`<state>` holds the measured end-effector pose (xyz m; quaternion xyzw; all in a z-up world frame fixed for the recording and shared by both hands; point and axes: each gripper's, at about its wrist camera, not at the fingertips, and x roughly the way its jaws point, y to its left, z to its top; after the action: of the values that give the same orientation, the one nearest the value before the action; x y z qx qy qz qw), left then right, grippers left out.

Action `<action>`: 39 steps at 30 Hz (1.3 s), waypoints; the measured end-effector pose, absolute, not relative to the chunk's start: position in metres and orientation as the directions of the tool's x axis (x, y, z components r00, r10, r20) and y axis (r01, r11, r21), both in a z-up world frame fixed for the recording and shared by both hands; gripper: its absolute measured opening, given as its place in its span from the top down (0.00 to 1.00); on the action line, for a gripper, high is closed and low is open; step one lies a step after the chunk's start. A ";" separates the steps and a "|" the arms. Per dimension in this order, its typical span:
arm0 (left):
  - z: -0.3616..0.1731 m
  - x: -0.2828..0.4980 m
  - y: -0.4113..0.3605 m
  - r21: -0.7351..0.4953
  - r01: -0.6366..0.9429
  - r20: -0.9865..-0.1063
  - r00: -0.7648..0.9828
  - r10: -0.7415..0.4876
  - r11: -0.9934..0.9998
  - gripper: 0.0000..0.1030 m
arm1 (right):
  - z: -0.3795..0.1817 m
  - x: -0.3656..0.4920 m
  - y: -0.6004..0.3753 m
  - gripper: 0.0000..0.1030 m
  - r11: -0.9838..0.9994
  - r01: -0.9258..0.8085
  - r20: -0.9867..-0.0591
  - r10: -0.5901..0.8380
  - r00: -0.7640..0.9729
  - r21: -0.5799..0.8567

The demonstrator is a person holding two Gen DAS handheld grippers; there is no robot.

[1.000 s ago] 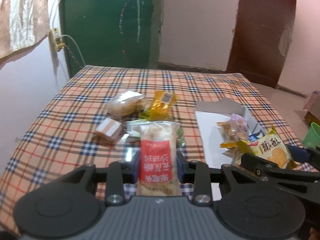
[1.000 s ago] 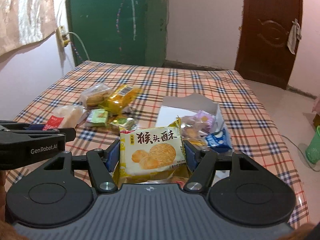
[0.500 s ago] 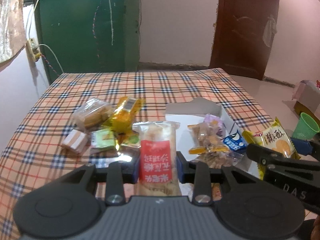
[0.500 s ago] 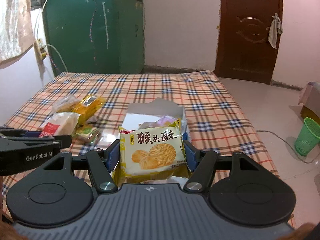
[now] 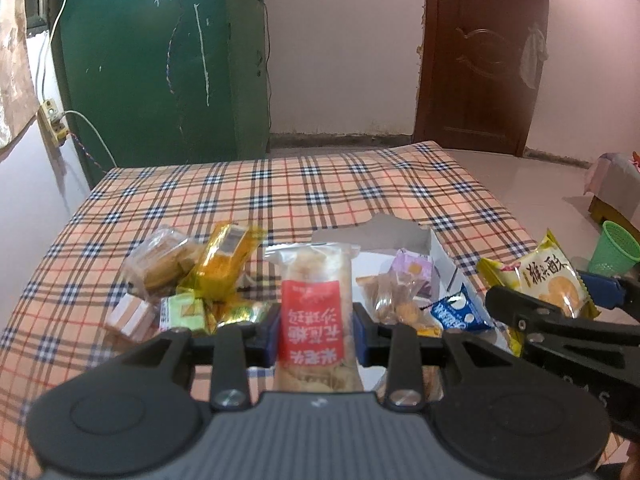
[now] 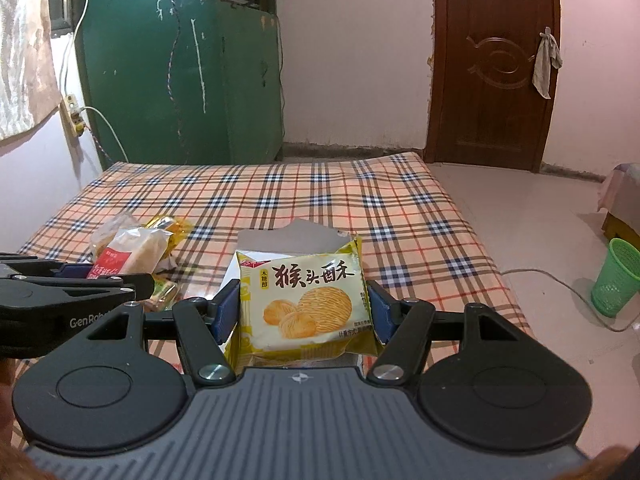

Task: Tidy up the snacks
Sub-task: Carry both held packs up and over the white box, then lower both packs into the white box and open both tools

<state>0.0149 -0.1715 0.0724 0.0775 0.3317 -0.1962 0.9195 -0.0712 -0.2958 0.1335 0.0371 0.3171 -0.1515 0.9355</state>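
My left gripper (image 5: 315,330) is shut on a clear rice-cracker pack with a red label (image 5: 314,320), held above the plaid table (image 5: 280,188). My right gripper (image 6: 304,314) is shut on a yellow biscuit packet (image 6: 304,300), held over the white box (image 6: 288,238). The box also shows in the left wrist view (image 5: 436,252) with several snacks inside, among them a purple pack (image 5: 412,272) and a blue pack (image 5: 456,314). Loose snacks lie left of the box: a clear cookie pack (image 5: 160,260), a gold pack (image 5: 224,260) and a green one (image 5: 182,312).
A green plastic basket (image 6: 616,276) stands on the floor to the right of the table. A brown door (image 6: 492,60) and a green cabinet (image 6: 180,60) stand at the far wall. A cable (image 6: 560,284) runs across the floor.
Both grippers have swung right with their packs still held; the box and its snacks now sit closer to the middle of both views.
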 end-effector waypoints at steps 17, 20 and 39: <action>0.083 0.043 -0.199 0.018 0.420 -0.629 0.710 -0.317 0.907 0.68 | 0.147 -0.045 -0.326 0.22 0.953 0.304 -0.587 -0.252 0.769 -0.011; 0.080 0.049 -0.205 0.014 0.422 -0.634 0.705 -0.318 0.907 0.68 | 0.145 -0.039 -0.331 0.22 0.951 0.310 -0.591 -0.252 0.766 -0.003; 0.059 0.100 -0.236 -0.008 0.452 -0.663 0.666 -0.343 0.892 0.68 | 0.131 0.006 -0.350 0.21 0.942 0.336 -0.617 -0.261 0.742 0.006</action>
<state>0.0997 -0.2358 0.0591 0.0788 0.3457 -0.2184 0.9092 0.0057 -0.3499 0.1314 0.0586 0.3211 -0.1602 0.9316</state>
